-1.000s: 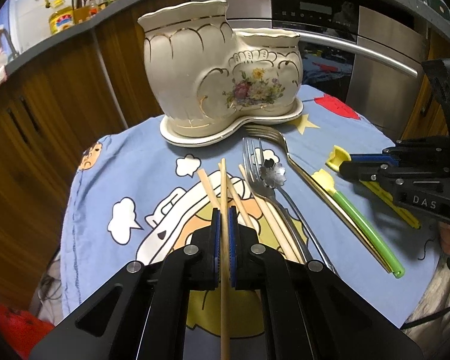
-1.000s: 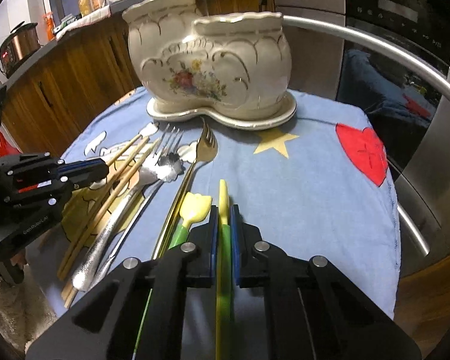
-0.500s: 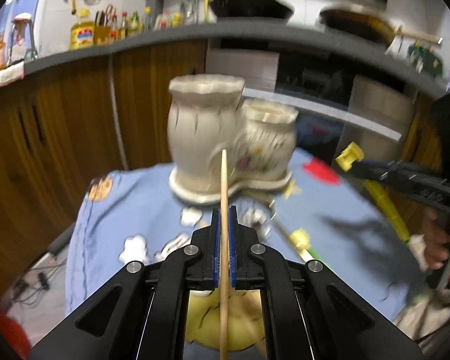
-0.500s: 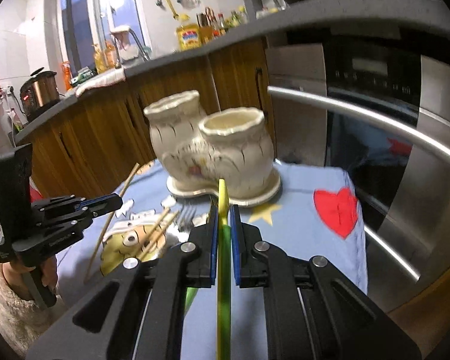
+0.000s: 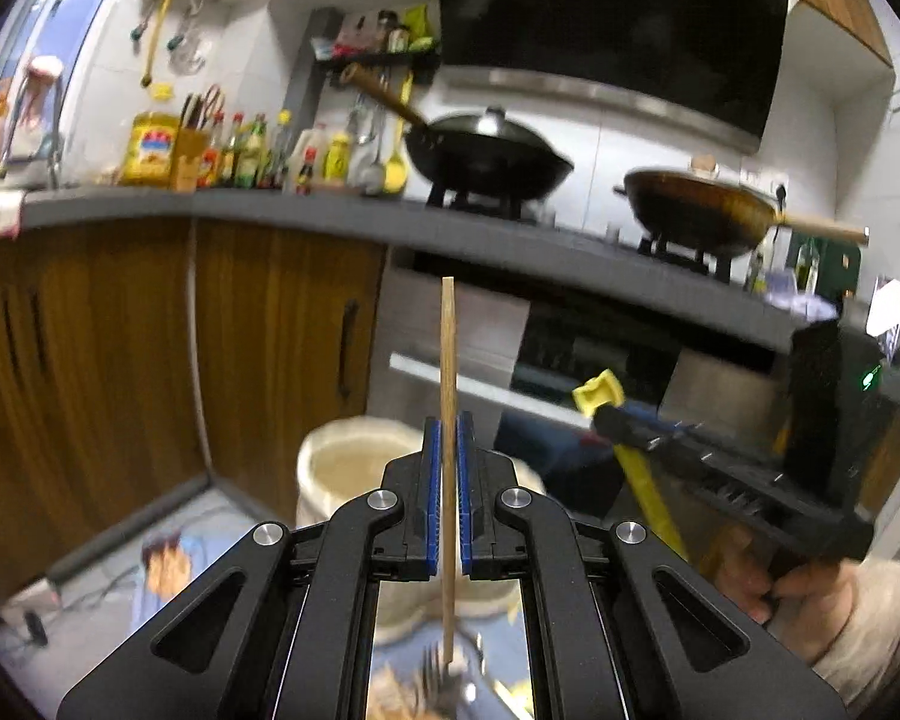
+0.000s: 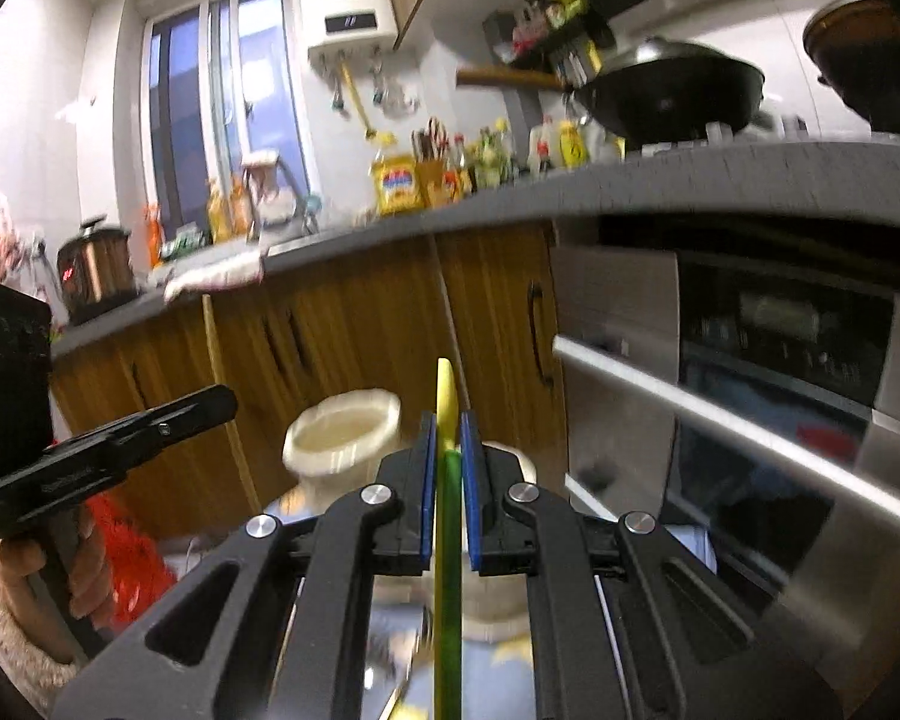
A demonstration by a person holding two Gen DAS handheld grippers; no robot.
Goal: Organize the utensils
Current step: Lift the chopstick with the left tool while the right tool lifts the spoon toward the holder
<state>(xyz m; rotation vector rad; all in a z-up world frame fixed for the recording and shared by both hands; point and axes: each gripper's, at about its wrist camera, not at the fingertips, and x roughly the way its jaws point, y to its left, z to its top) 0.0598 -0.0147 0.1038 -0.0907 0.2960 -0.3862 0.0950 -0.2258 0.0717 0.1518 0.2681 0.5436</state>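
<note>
The left gripper (image 5: 448, 444) has its fingers (image 5: 429, 468) clamped on a wooden chopstick (image 5: 447, 360) that stands upright between them. Just beyond and below the fingertips sits the cream ceramic holder (image 5: 354, 456), its mouth open; its contents are too blurred to tell. The right gripper (image 6: 448, 444) pinches a yellow-and-green utensil (image 6: 447, 480), with the same holder (image 6: 342, 432) just left of its fingers.

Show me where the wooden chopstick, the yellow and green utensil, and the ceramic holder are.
wooden chopstick (image 5: 447, 360), left wrist view, on its shaft above the tongs.
yellow and green utensil (image 6: 445, 402), right wrist view, on its yellow upper part.
ceramic holder (image 6: 342, 426), right wrist view, on its open rim.
</note>
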